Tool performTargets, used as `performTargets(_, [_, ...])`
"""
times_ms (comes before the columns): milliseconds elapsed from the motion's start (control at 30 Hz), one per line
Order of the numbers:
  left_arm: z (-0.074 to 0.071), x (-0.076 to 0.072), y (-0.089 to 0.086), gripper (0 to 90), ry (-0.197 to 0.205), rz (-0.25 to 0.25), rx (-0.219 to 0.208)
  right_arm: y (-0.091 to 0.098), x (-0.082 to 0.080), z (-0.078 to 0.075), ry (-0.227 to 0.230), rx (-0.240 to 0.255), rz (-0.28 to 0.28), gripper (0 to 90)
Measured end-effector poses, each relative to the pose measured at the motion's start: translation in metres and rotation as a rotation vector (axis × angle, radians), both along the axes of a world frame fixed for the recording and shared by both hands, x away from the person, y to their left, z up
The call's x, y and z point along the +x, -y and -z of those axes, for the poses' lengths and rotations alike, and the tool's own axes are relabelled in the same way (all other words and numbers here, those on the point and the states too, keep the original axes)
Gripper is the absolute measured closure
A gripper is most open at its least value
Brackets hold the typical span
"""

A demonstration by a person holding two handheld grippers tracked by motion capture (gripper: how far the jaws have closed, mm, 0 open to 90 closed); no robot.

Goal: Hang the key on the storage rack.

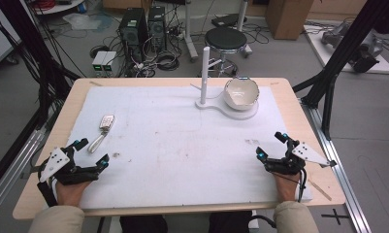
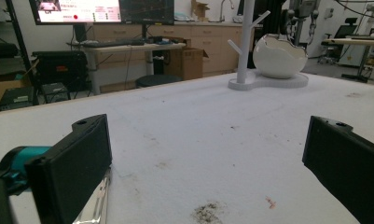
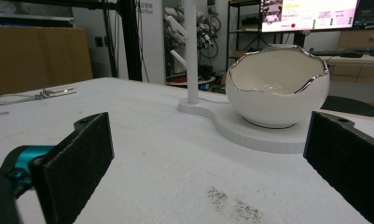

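Presently no work begun, by look of things. Left gripper (image 1: 89,151) rests at near table edge, jaws wide apart, nothing between them. Right gripper (image 1: 271,144) likewise, jaws spread, empty. Wristwatch (image 1: 102,130) lies flat on white mat (image 1: 172,145), just ahead of left gripper, untouched. Egg-shaped bowl (image 1: 241,93) and stand (image 1: 204,77) sit well ahead of right gripper. Pickup and placing appear outstanding.
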State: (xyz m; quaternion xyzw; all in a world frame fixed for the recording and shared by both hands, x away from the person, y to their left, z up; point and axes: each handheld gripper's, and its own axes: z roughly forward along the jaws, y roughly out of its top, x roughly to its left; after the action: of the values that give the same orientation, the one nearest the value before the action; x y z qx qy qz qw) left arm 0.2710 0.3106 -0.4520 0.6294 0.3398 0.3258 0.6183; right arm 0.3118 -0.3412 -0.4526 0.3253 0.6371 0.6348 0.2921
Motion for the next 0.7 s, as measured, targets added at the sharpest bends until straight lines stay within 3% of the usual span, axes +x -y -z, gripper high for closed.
performTargets(533, [-0.0008,0.0027,-0.0004,1.7,-0.028,-0.014,-0.005,-0.0001,-0.0003,-0.0001,-0.007,0.004,0.001,0.6])
performTargets(633, [-0.0013,0.0043,-0.0014,1.7,-0.044,-0.02,-0.018,0.0006,0.0005,0.0,-0.001,0.006,0.001,0.6])
performTargets(700, [-0.0041,0.0071,-0.0036,1.7,-0.07,-0.033,0.0,0.0005,0.0005,-0.0001,0.002,0.004,0.001,0.6])
